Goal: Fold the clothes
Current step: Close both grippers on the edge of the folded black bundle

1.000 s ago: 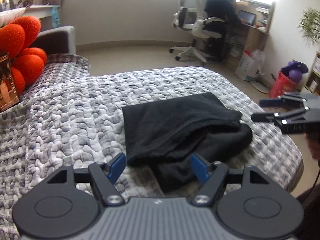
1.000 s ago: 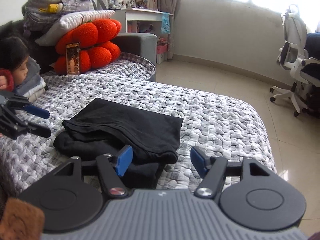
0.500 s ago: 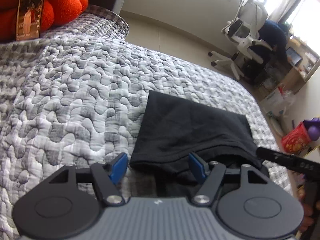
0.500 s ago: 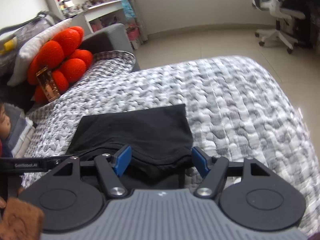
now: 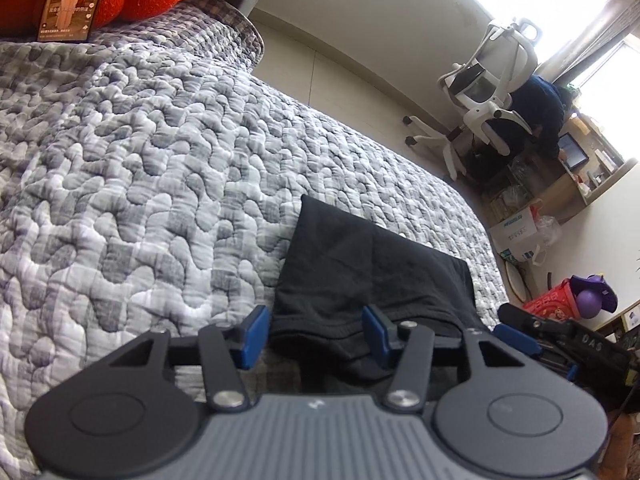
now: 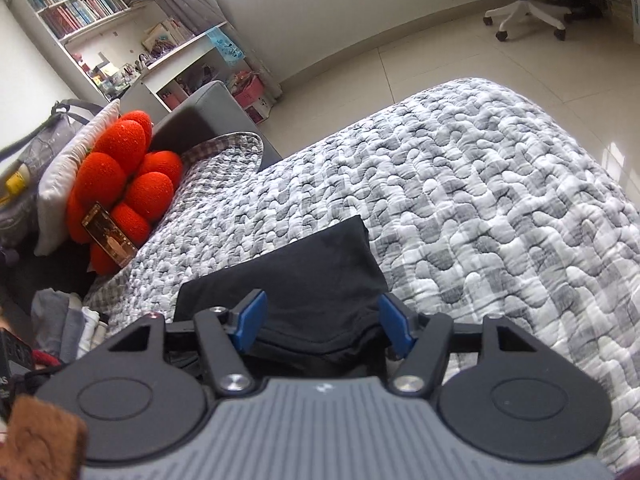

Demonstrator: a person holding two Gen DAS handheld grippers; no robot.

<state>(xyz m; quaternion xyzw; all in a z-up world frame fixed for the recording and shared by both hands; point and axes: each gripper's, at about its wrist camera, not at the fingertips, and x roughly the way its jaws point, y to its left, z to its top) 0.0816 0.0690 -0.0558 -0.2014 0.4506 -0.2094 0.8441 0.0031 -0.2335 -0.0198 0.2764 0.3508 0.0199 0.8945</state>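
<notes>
In the left wrist view, the black garment lies folded on the bed's grey quilt, near its front edge. The left tongs sit low over the garment's near left corner; their jaws have just been closing but remain spread, with the rolled black hem between the blue pads, which do not visibly press it. The right tongs show at the right edge, beside the garment's other end.

In the right wrist view, the same garment lies straight ahead. The right tongs straddle its near right corner, jaws spread, cloth bunched between the pads without a clear pinch. An orange cushion rests at the bed's far left.
</notes>
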